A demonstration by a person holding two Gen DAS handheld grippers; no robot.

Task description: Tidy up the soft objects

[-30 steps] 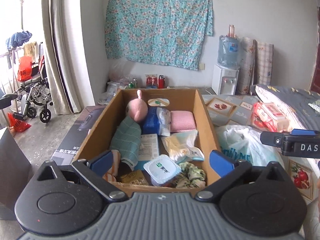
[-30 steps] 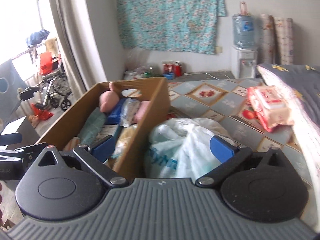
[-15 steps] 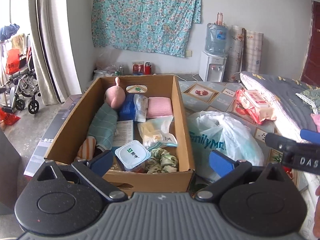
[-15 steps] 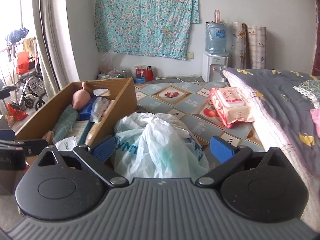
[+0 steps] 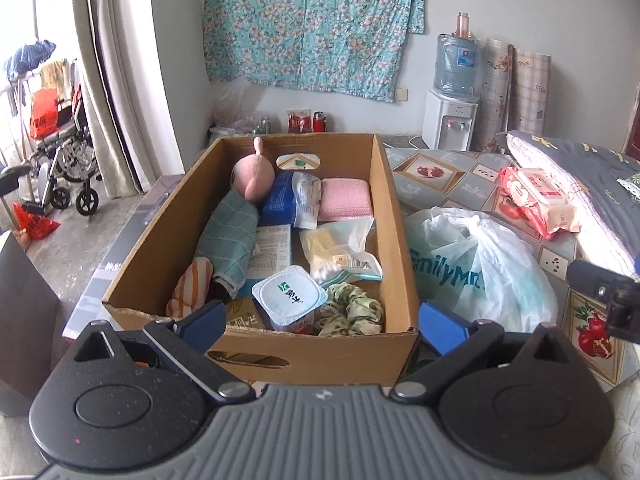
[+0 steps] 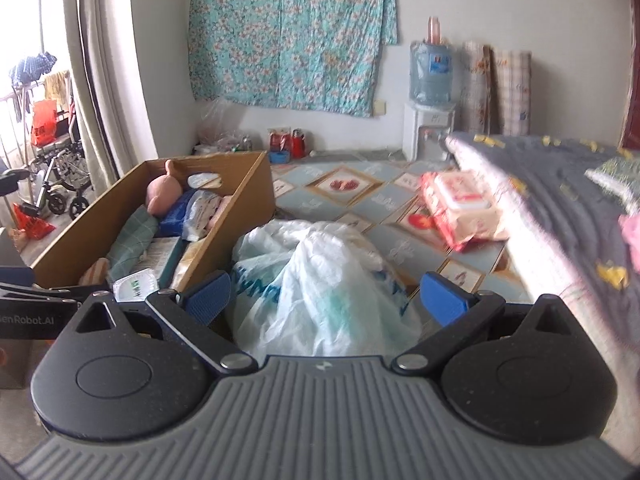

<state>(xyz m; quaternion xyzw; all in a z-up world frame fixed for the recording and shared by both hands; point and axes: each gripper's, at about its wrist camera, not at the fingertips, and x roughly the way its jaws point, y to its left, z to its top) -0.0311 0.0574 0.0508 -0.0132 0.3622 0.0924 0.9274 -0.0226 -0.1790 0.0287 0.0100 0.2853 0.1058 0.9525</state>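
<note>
Both of my grippers are empty. The left gripper [image 5: 320, 322] has its jaws spread wide at the bottom of the frame, in front of the near wall of the cardboard box [image 5: 394, 216]. The right gripper [image 6: 326, 294] is spread just as wide, low in its frame, over the white plastic bag [image 6: 320, 276].

Much seems sorted already: in the middle of the left view the box holds a pink plush toy [image 5: 253, 174], a green checked cloth [image 5: 228, 240], a pink sponge [image 5: 346, 198], a green scrunchie [image 5: 352, 310] and several packets.

Still outside, I judge, are the bag beside the box and the wipes pack [image 6: 460, 204] at right, against the bed [image 6: 560, 208].
</note>
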